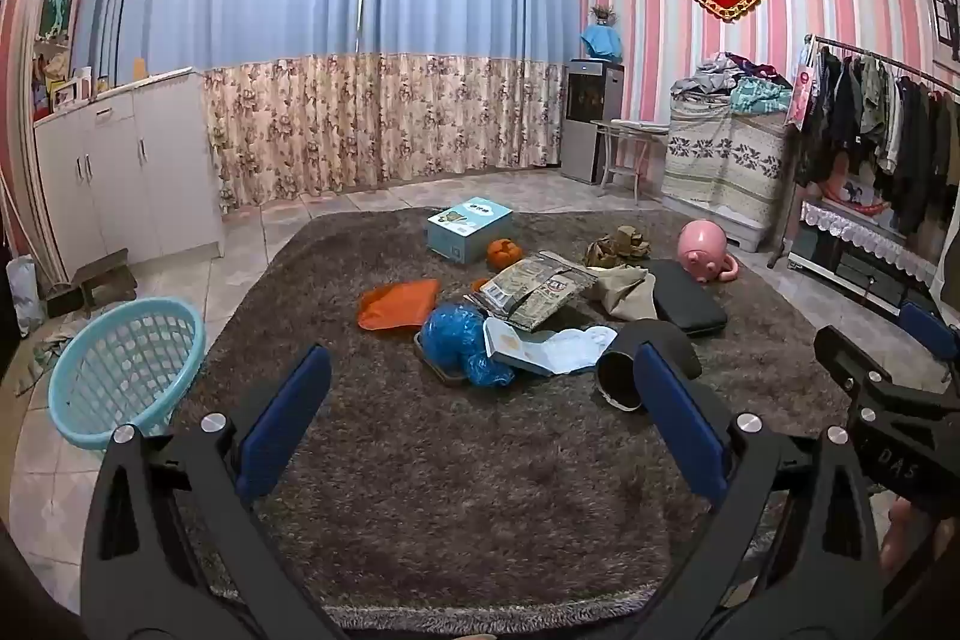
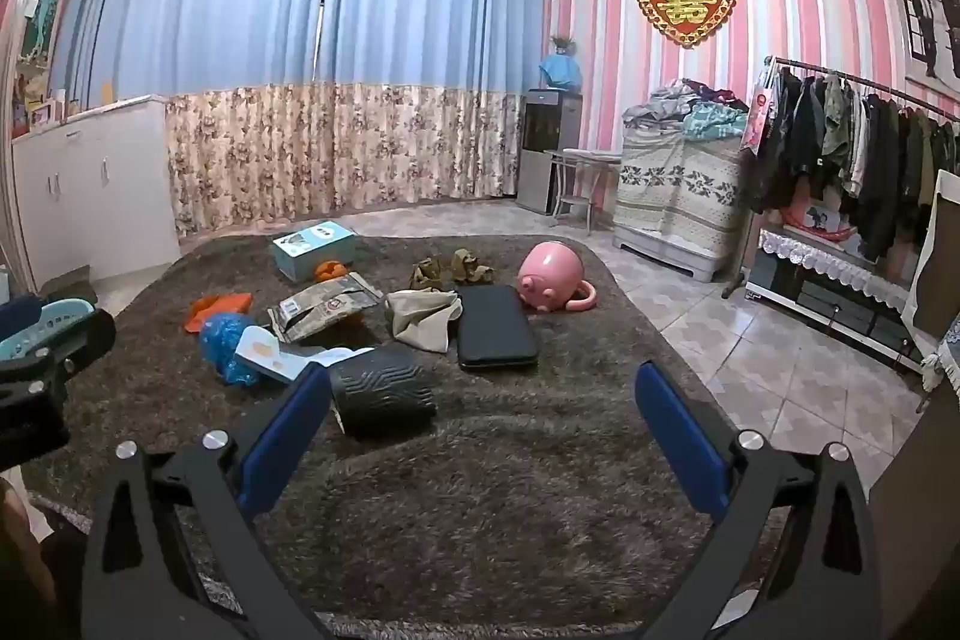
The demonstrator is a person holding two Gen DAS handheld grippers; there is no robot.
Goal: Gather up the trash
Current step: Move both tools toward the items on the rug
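Looking from the left wrist, the left hand-held gripper [image 1: 480, 412] hangs over the brown rug [image 1: 468, 472] with its blue fingers [image 1: 288, 418] spread wide and nothing between them. The trash sits in a heap in the middle of the rug: a blue plastic bag [image 1: 459, 343], an orange bag [image 1: 399, 303], a crinkly snack packet [image 1: 531, 289] and a white paper [image 1: 570, 349]. A light blue basket [image 1: 129, 367] stands on the tiled floor just off the rug's left edge.

From the right wrist, the right hand-held gripper [image 2: 480, 415] is wide open too and holds nothing. A black ribbed roll [image 2: 384, 391] lies just beside its left finger. Farther back are a black flat case [image 2: 493, 328], a pink pig toy [image 2: 549, 277] and a small blue box [image 2: 312, 241].
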